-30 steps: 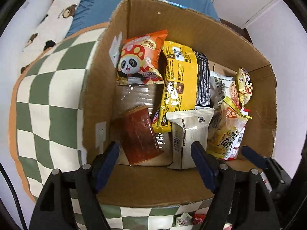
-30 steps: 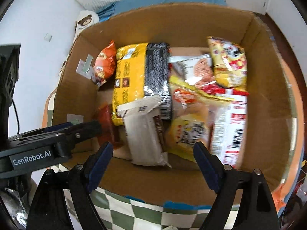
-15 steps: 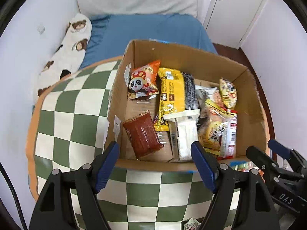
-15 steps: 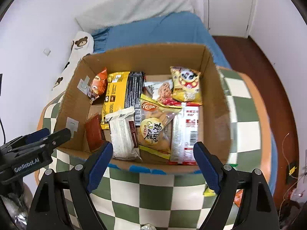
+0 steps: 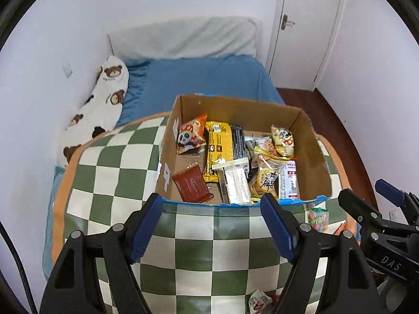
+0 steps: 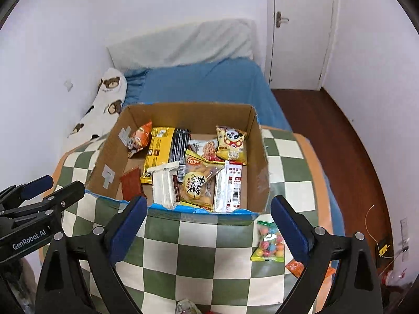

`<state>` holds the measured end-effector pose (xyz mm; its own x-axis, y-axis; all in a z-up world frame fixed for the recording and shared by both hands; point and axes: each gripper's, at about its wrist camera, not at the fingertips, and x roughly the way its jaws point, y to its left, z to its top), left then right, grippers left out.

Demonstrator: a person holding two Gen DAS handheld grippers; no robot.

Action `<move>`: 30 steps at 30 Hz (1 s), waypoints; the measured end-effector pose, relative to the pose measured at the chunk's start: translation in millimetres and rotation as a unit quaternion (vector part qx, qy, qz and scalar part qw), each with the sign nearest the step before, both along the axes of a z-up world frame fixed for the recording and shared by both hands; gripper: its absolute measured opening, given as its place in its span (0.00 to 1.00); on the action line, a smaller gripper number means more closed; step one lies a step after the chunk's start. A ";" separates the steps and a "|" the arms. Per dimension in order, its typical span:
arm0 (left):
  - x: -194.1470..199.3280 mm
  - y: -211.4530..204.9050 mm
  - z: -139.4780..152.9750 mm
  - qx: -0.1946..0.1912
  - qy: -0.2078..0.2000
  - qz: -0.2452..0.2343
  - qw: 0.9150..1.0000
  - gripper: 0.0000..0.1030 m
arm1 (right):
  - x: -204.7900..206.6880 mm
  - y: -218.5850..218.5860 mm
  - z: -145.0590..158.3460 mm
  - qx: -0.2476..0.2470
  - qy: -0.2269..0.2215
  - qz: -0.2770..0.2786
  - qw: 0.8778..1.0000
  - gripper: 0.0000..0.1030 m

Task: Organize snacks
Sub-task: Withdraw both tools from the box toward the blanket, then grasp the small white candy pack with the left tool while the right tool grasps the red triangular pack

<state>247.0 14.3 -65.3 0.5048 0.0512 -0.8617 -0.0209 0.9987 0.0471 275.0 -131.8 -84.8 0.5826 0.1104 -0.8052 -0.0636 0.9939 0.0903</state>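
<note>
A cardboard box (image 5: 315, 175) (image 6: 258, 162) stands on a green-and-white chequered cloth and holds several snack packets, among them a red-brown packet (image 5: 192, 185), a yellow-and-black pack (image 6: 159, 151) and a white bar (image 5: 235, 181). A bag of coloured candies (image 6: 268, 242) (image 5: 317, 217) lies on the cloth just outside the box's near right corner. My left gripper (image 5: 210, 201) hangs open and empty above the cloth, short of the box. My right gripper (image 6: 209, 201) hovers beside it, its jaws opening with nothing between them.
A small wrapped snack (image 5: 259, 301) lies on the cloth near the bottom edge, and an orange packet (image 6: 296, 265) sits right of the candies. Behind the box are a blue bed (image 5: 204, 78), a bear-print pillow (image 5: 104, 96), a white door (image 6: 301, 26) and a wooden floor (image 6: 340, 130).
Both grippers have pulled back and risen away from the box, so the whole box and the room now show. The right jaws stand wider than before.
</note>
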 end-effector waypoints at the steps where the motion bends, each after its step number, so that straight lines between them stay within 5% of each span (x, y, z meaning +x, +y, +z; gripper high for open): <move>1: -3.9 -0.9 3.1 0.000 -0.004 -0.002 1.000 0.74 | -4.5 -0.8 3.1 0.003 -0.003 -0.002 1.000 0.95; 12: -44.7 5.3 -1.0 -0.014 0.004 -0.018 1.000 0.74 | -53.6 -15.5 6.5 0.045 0.013 -0.041 0.998 0.95; 19: -73.1 4.3 -88.2 -0.036 0.135 -0.041 0.989 0.74 | -86.9 -33.1 -72.0 0.064 0.141 -0.061 0.986 0.95; 25: -105.8 -6.2 -182.5 -0.034 0.259 -0.019 0.965 0.74 | -116.7 -63.2 -196.4 0.159 0.310 -0.099 0.932 0.94; 30: -122.2 -10.0 -228.9 -0.054 0.317 0.034 0.946 0.74 | -130.4 -83.4 -273.3 0.220 0.384 -0.126 0.888 0.80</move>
